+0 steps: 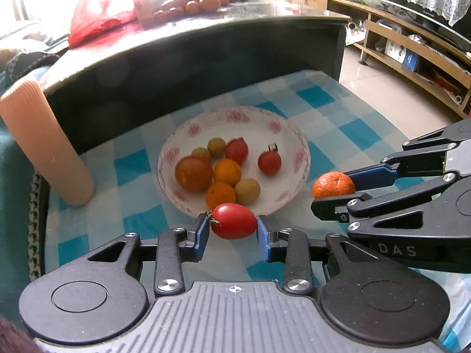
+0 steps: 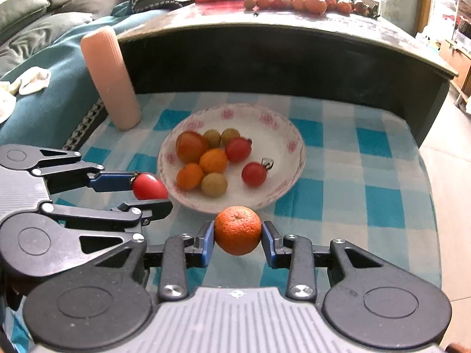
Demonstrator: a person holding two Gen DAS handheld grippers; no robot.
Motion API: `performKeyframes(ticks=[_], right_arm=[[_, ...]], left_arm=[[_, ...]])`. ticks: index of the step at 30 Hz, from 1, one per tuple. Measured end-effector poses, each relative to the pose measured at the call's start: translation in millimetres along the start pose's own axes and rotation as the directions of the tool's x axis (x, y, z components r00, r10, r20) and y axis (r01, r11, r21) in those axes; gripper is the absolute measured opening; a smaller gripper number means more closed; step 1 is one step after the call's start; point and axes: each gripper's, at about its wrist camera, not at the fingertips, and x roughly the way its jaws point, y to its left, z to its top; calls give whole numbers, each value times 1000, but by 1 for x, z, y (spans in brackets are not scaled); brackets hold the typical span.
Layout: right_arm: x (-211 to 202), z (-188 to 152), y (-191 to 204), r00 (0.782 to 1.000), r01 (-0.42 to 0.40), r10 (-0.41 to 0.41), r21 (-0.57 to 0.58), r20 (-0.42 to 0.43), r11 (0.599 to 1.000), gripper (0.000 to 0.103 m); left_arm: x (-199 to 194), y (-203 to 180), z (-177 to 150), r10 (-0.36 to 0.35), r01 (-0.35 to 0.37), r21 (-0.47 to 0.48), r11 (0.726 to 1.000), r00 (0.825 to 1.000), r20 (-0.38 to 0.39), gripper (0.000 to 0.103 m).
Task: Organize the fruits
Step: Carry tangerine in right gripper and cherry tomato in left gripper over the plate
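My left gripper [image 1: 234, 231] is shut on a red oval tomato [image 1: 234, 221], held just short of the near rim of the white pink-patterned bowl [image 1: 276, 129]. That tomato [image 2: 149, 187] and the left gripper [image 2: 147, 186] show at the left in the right wrist view. My right gripper [image 2: 238, 239] is shut on a small orange mandarin [image 2: 238, 230] in front of the bowl [image 2: 282, 135]. The mandarin [image 1: 333, 184] and right gripper [image 1: 338, 186] sit right of the bowl in the left wrist view. Several small fruits lie in the bowl: red tomatoes, orange citrus and yellow-green ones.
A blue-and-white checked cloth [image 2: 376, 206] covers the surface. A ribbed peach cylinder [image 1: 44, 144] leans at the left. Behind the bowl rises a dark table [image 2: 279, 58] with more fruits [image 2: 306, 3] and a red bag [image 1: 97, 17] on top. A wooden shelf [image 1: 412, 44] stands at the right.
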Motion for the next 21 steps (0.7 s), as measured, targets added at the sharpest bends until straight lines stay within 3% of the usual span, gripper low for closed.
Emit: performKeyframes(ticks=[21], right_arm=[[8,32,-12,997,34,-37,52,67,998,50]], left_arm=[[12,12,33,32,-32,-10,999,999,40,42]])
